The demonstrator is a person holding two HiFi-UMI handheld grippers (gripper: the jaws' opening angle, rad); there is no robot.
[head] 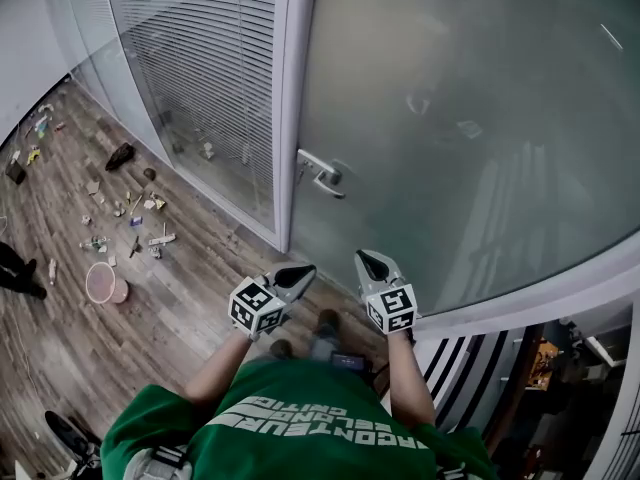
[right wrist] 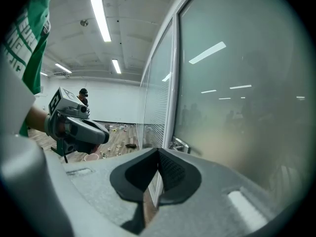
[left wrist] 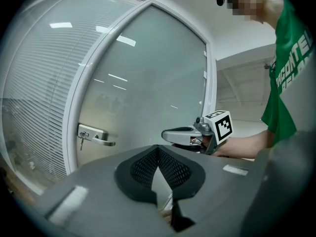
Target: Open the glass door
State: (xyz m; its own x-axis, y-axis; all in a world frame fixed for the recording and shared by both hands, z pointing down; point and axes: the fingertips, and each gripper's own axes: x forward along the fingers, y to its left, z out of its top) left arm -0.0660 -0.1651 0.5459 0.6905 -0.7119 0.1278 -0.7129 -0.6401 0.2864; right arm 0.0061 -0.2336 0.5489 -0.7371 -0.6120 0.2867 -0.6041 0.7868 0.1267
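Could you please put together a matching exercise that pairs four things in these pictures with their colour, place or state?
Things:
1. door handle
2. round bowl
3. person's shirt
4. left hand-held gripper

Descriptions:
A. pink, on the wooden floor
B. green
C. silver, mounted on the glass door
D. jaws together, nothing between them

Pairs: 1-C, 2-A, 3-B, 4-D
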